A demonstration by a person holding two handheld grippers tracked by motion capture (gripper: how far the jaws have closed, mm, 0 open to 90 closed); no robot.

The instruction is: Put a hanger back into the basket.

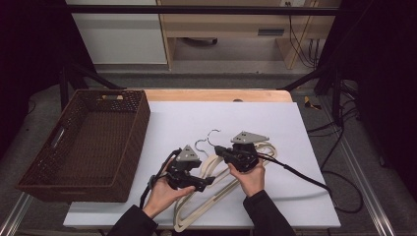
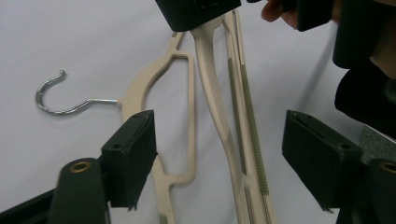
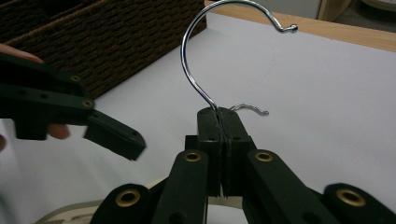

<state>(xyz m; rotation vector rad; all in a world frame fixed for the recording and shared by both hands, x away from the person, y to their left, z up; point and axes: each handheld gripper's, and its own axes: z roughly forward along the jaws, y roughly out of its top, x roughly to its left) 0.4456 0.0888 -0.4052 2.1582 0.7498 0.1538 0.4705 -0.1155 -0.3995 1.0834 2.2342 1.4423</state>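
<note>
Open white board (image 1: pixel 246 118) lies ahead of both claws and to the right gripper's (image 1: pixel 227 152) outer side, free passage there. The woven basket (image 1: pixel 88 142) walls off the left gripper's (image 1: pixel 209 182) outer side. Between the claws it's tight: the beige hangers (image 1: pixel 216 196) sprawl underneath, their steel hooks (image 1: pixel 202 143) jutting just ahead.

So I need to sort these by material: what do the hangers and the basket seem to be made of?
Hangers: likely smooth beige plastic, moulded, with shiny metal wire hooks. Basket: dark brown woven wicker or an imitation, going by its weave.
</note>
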